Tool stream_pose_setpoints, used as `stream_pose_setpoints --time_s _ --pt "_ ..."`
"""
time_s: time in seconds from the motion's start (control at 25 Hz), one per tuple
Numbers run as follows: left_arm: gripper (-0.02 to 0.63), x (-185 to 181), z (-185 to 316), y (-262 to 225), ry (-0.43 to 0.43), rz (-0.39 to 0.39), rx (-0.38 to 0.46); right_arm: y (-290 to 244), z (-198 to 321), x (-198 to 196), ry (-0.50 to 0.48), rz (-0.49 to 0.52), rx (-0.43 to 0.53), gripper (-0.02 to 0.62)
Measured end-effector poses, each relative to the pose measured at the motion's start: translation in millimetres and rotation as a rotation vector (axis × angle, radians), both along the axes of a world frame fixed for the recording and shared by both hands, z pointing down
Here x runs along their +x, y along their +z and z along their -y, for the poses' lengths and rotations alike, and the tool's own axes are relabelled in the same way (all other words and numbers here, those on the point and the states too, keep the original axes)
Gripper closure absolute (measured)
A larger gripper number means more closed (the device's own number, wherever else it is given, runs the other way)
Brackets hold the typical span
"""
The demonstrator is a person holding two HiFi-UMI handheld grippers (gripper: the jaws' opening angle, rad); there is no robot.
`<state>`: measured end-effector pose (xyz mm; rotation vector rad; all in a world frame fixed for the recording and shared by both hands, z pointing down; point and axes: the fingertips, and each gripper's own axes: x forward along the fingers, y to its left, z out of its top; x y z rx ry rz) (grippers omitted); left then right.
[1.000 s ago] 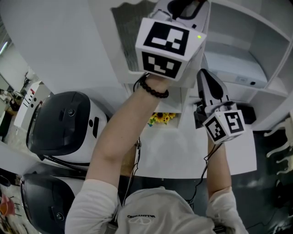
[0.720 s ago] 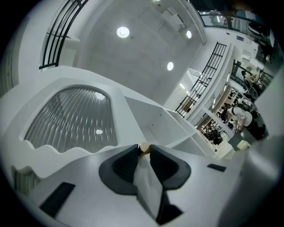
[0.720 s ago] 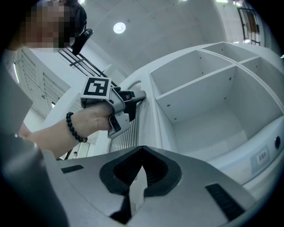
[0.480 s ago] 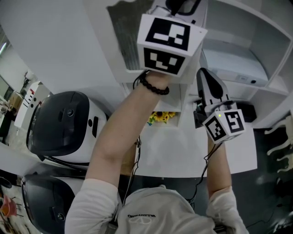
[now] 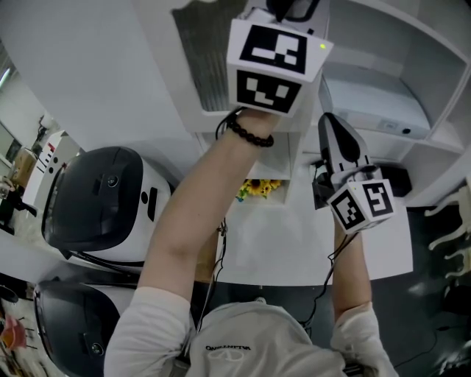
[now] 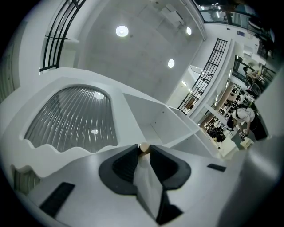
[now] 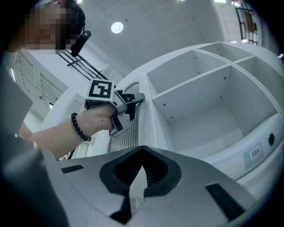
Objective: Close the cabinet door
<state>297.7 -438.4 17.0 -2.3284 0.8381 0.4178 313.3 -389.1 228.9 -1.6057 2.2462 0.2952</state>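
The white cabinet has open shelves, and its door, a white frame round ribbed glass, stands swung out to the left. My left gripper is raised high at the door's free edge. In the left gripper view its jaws are shut on a small tan door knob, with the ribbed panel to the left. The right gripper view shows the left gripper against the door edge beside the empty shelves. My right gripper hangs lower, shut on nothing, pointing at the cabinet.
Two black-and-white domed machines stand at the left. A white table lies below the cabinet with yellow flowers on it and a black object at its right end. Black railings show far off.
My left gripper has shifted slightly up and to the right with the door knob in it. The right gripper has hardly moved.
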Motion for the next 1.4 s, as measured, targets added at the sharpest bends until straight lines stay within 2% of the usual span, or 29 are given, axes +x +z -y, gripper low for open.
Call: stream_pose_setpoints --time_s 0.2,0.44,0.72,0.88,1.0,1.12,1.4 --pt "0.522 0.3 -1.0 0.2 0.010 0.001 0.003 0.5 -1.7 -0.8 -0.001 -0.002 -0.004 0.584" --pt "0.525 -9.4 -6.7 5.3 0.084 -0.031 0.018 0.4 -5.4 -4.5 0.001 -0.004 -0.005 0.584" --pt "0.566 -39.3 -17.9 20.3 0.071 -0.071 0.058 2.0 -13.3 -12.9 -0.003 -0.003 -0.012 0.584" --pt "0.588 -58.4 -35.3 39.9 0.100 -0.083 0.048 5.8 -20.2 -19.6 -0.008 0.002 -0.021 0.584" --pt "0.597 -74.7 -55.3 59.5 0.135 -0.096 0.070 12.2 -27.0 -24.0 -0.009 0.015 -0.028 0.584" --pt "0.601 -94.9 -72.0 87.5 0.160 -0.111 0.031 21.2 -36.7 -28.1 0.003 0.021 -0.035 0.584" --pt "0.601 -141.8 -93.2 178.6 0.172 -0.085 -0.151 48.8 -62.1 -47.8 0.030 0.009 -0.070 0.584"
